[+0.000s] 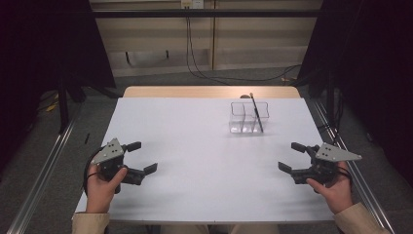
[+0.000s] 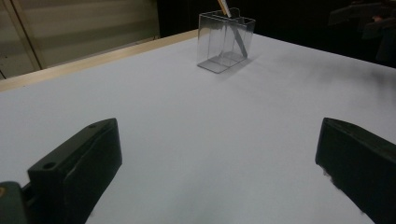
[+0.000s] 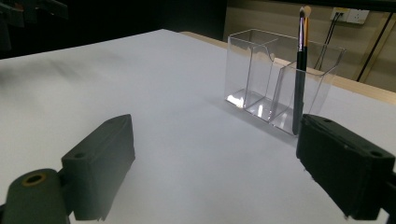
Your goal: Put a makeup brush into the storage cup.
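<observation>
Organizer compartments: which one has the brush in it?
The end compartment on the right in the high view of the clear organizer, the one nearest the right gripper. The dark-handled brush stands leaning in it, bristles up; the other compartments look empty.

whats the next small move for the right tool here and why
Probably ease the right tool forward toward the makeup brush, which stands leaning in an end compartment of the clear organizer. Its jaws are open with nothing between them, and bare table lies between it and the organizer, which sits nearer the right tool than the left tool.
</observation>
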`<state>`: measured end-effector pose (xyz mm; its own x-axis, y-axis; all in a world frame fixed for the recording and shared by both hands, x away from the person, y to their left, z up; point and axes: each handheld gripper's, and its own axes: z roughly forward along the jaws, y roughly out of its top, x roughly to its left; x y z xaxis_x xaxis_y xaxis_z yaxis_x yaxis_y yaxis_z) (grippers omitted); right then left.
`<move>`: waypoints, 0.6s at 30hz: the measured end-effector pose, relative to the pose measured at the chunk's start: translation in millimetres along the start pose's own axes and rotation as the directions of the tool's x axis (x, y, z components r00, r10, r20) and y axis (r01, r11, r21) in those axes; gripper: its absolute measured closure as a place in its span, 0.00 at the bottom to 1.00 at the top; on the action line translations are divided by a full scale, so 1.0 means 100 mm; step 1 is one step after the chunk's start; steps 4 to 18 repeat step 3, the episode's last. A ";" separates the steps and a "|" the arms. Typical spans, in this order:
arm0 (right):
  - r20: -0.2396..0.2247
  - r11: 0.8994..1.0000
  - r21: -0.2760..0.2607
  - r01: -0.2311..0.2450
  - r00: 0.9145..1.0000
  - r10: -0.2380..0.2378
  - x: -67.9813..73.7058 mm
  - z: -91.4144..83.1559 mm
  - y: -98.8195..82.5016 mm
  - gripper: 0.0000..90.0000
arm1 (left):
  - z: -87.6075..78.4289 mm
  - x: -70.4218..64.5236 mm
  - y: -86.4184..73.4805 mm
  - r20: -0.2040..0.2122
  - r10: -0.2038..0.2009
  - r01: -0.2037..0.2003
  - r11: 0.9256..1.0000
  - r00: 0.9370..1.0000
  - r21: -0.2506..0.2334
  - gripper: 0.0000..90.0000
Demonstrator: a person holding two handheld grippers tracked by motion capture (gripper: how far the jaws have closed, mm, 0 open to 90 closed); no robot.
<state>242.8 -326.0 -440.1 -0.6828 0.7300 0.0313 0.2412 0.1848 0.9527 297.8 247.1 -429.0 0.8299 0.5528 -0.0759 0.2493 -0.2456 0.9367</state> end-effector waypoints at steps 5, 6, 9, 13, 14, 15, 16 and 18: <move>-0.006 1.000 -0.003 0.003 1.000 -0.003 0.00 -0.01 -0.01 0.13 | 0.00 0.00 0.00 0.005 0.002 -0.002 1.000 1.000 -0.001 0.00; -0.006 1.000 -0.003 0.003 1.000 -0.003 0.00 -0.01 -0.01 0.13 | 0.00 0.00 0.00 0.005 0.002 -0.002 1.000 1.000 -0.001 0.00; -0.006 1.000 -0.003 0.003 1.000 -0.003 0.00 -0.01 -0.01 0.13 | 0.00 0.00 0.00 0.005 0.002 -0.002 1.000 1.000 -0.001 0.00; -0.006 1.000 -0.003 0.003 1.000 -0.003 0.00 -0.01 -0.01 0.13 | 0.00 0.00 0.00 0.005 0.002 -0.002 1.000 1.000 -0.001 0.00; -0.006 1.000 -0.003 0.003 1.000 -0.003 0.00 -0.01 -0.01 0.13 | 0.00 0.00 0.00 0.005 0.002 -0.002 1.000 1.000 -0.001 0.00; -0.006 1.000 -0.003 0.003 1.000 -0.003 0.00 -0.01 -0.01 0.13 | 0.00 0.00 0.00 0.005 0.002 -0.002 1.000 1.000 -0.001 0.00; -0.006 1.000 -0.003 0.003 1.000 -0.003 0.00 -0.01 -0.01 0.13 | 0.00 0.00 0.00 0.005 0.002 -0.002 1.000 1.000 -0.001 0.00; -0.006 1.000 -0.003 0.003 1.000 -0.003 0.00 -0.01 -0.01 0.13 | 0.00 0.00 0.00 0.005 0.002 -0.002 1.000 1.000 -0.001 0.00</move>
